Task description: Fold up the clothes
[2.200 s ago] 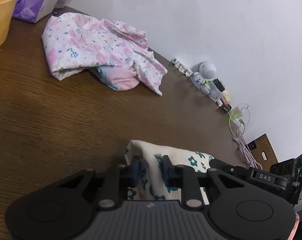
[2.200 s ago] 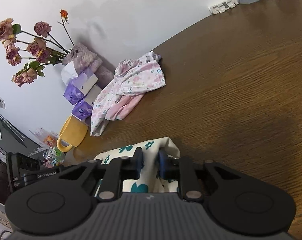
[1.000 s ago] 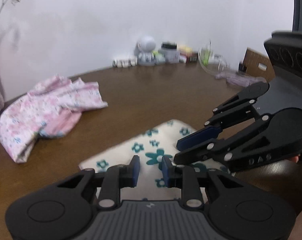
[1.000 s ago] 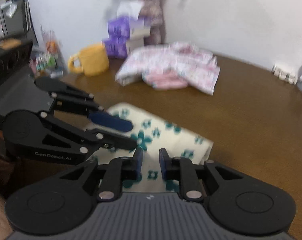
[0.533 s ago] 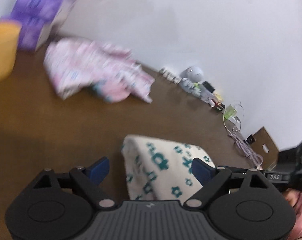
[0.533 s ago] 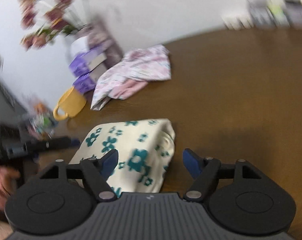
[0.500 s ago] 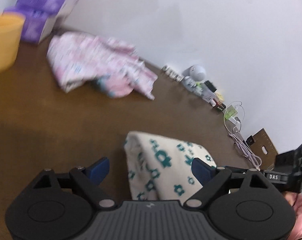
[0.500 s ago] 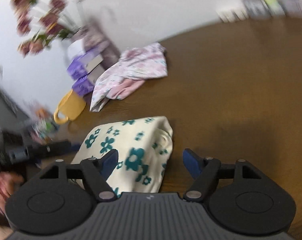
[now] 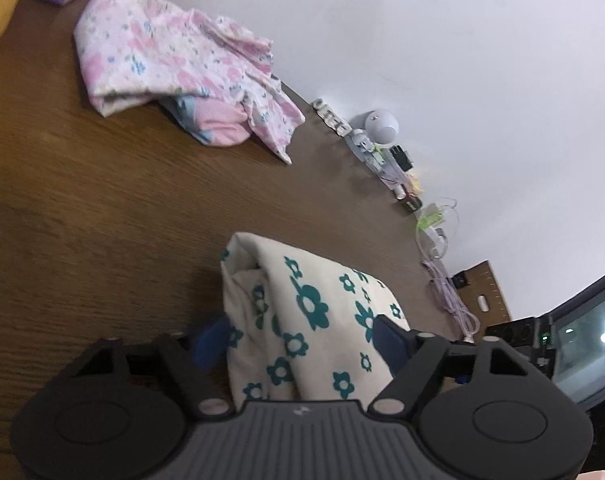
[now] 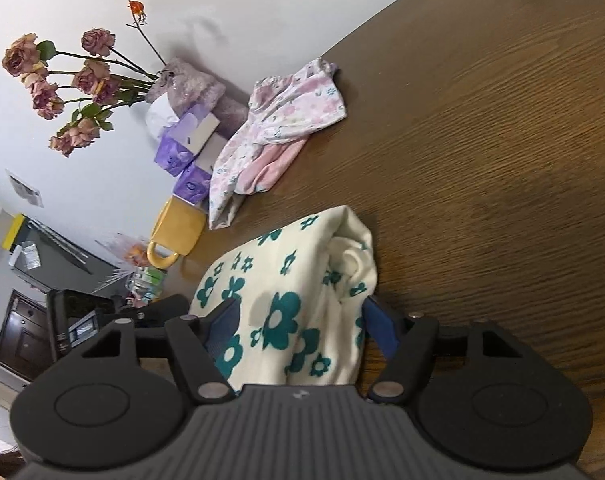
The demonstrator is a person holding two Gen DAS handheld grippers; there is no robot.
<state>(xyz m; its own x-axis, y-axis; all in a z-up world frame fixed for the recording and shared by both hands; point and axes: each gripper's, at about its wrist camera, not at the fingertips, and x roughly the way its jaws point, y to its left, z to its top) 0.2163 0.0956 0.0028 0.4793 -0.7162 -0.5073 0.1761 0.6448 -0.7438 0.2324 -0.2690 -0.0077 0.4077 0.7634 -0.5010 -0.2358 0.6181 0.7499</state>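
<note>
Closer now than half a second ago: folded cream cloth with teal flower print [image 9: 314, 312] fills the gap between each gripper's blue pads, where before it lay further ahead. Lies as a thick bundle on the dark brown wooden tabletop [image 9: 102, 208], folded edges rounded, a loose tuck showing at the far corner in both views. Left gripper [image 9: 302, 338] spread wide, one pad at each side of the bundle, not clamped. Right gripper [image 10: 298, 322] likewise open, pads flanking the cloth's near end [image 10: 286, 292]. Broad bare wood beyond the bundle and off to the right in the right wrist view. Further back, well apart, a crumpled pink floral garment [image 9: 174, 64] heaped near the tabletop's far edge by the white wall. Beside that heap, purple tissue packs [image 10: 190, 140], a yellow mug [image 10: 174, 236] and dried pink roses [image 10: 62, 88]. Along the far edge in the left wrist view, a small white robot figure [image 9: 378, 128] and cables [image 9: 450, 292].
</note>
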